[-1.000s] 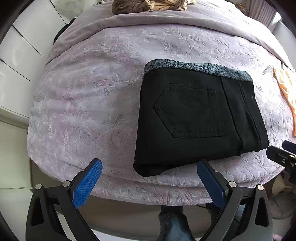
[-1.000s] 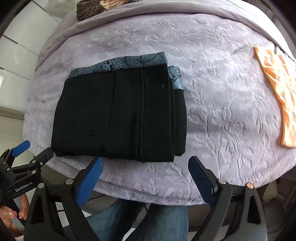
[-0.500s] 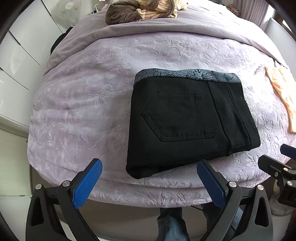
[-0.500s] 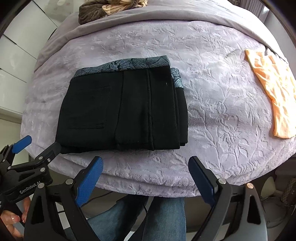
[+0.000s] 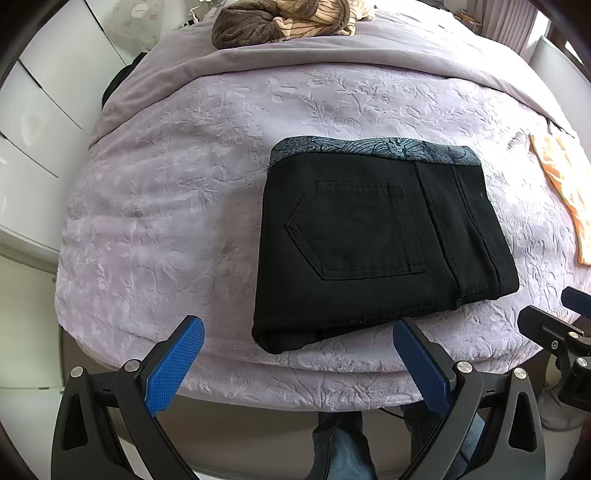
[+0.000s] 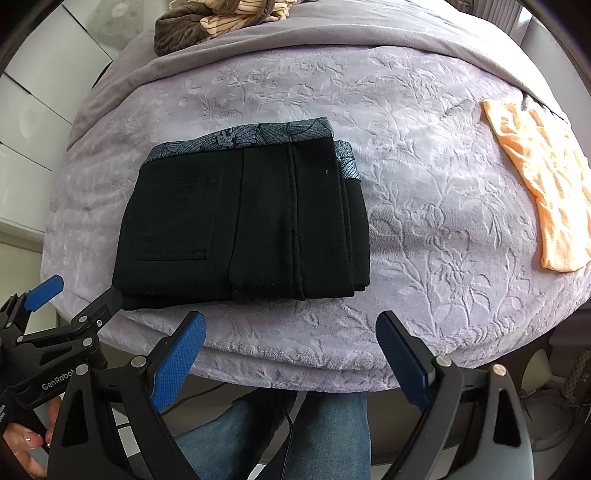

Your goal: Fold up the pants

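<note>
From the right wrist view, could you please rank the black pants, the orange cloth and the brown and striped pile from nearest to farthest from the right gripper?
1. Black pants: folded on the bed just ahead of the right gripper, slightly left.
2. Orange cloth: farther off, at the bed's right edge.
3. Brown and striped pile: farthest, at the bed's far end, to the left.

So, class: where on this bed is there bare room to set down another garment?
Bare bedspread lies between the folded black pants and the orange cloth, and left of the pants. The crumpled clothes crowd the far end.
</note>
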Motion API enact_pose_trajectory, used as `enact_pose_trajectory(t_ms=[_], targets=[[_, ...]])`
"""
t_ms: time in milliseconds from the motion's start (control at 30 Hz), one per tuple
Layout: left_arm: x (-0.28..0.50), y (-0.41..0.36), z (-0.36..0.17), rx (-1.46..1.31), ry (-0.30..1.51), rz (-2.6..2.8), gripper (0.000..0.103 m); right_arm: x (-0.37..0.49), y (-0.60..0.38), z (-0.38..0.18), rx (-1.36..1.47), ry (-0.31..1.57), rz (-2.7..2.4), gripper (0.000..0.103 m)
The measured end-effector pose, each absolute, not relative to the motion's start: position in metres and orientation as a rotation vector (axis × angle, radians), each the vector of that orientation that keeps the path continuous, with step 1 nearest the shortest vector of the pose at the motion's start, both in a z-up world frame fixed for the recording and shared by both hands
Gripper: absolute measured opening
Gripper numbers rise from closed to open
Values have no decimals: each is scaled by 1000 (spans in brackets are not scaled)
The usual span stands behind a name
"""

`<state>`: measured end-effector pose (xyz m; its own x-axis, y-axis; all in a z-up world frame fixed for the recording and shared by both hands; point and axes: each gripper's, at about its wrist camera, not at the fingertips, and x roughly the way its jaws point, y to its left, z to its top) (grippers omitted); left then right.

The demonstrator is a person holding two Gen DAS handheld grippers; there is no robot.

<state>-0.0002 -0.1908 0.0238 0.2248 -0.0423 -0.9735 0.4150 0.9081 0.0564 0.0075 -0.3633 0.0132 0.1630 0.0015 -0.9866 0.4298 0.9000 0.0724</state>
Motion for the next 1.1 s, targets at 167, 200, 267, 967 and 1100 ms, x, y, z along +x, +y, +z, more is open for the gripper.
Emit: enact_pose_trajectory(t_ms=[167, 200, 267, 967, 1100], targets=[[0, -190, 23, 336, 1319, -325, 103, 9, -362, 14, 370, 1381, -316, 95], [1, -191, 22, 335, 1319, -323, 103, 10, -362, 14, 369, 1381, -317, 95], [1, -190, 22, 333, 1319, -322, 103, 10, -362, 14, 370, 1382, -317, 95], [3, -191, 22, 329, 1324, -325, 103, 15, -363, 15, 361, 1382, -317, 95], [3, -191, 22, 333, 1318, -328, 103, 15, -363, 15, 361, 1380, -318, 95]])
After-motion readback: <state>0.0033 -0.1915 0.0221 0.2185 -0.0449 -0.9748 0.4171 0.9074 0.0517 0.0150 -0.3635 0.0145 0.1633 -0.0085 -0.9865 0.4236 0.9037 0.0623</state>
